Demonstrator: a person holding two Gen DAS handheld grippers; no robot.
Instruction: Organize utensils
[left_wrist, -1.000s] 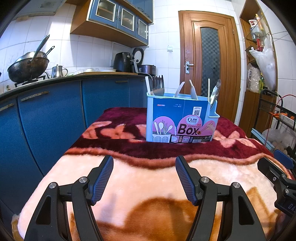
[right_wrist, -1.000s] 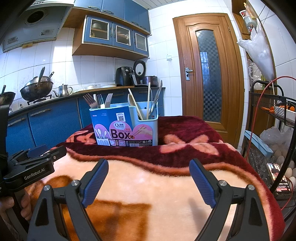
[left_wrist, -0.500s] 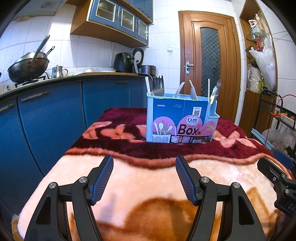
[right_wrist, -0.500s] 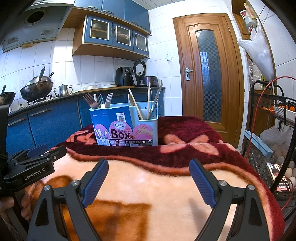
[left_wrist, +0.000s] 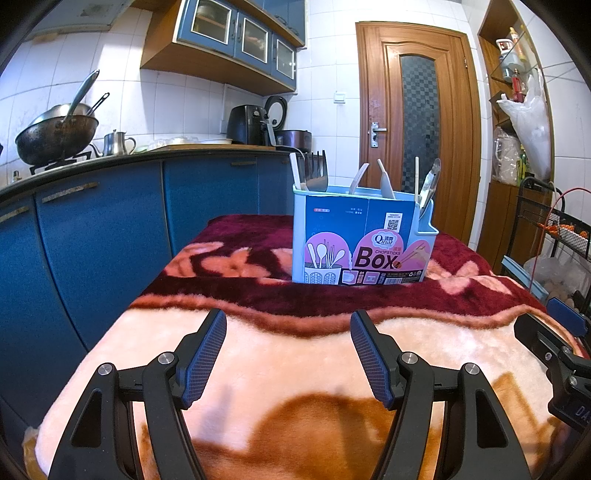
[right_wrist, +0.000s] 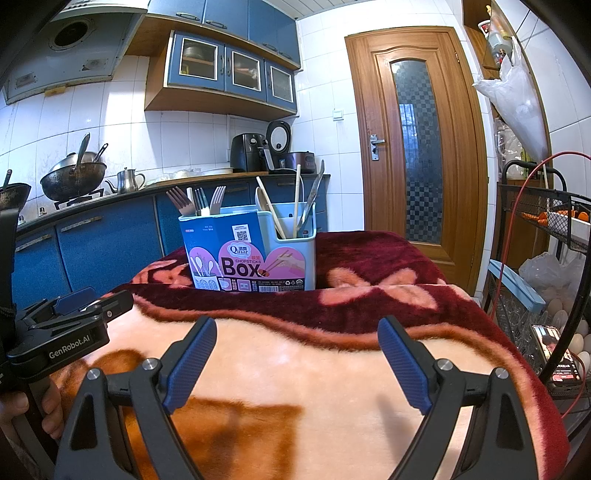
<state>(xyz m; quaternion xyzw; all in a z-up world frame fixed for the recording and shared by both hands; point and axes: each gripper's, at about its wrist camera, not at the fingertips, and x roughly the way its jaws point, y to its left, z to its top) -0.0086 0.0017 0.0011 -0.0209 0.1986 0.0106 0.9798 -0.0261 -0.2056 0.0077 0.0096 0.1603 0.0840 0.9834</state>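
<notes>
My left gripper (left_wrist: 288, 350) hovers over the blanket (left_wrist: 295, 365), jaws spread with nothing between them. Ahead, well apart from both tools, the holder (right_wrist: 288, 254) stands upright on the blanket's dark red band, forks (right_wrist: 201, 201) in its left compartment, chopsticks (right_wrist: 296, 199) in its right. My right gripper (right_wrist: 297, 354) gapes wide too, empty.

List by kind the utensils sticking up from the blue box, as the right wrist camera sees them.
Forks, tines up: 3
White handle, head hidden: 1
Wooden spoon: 1
Pale chopsticks: 2
Slim metal utensil, knife-like: 1
Total: 8, all in the light blue plastic chopsticks box.
</notes>
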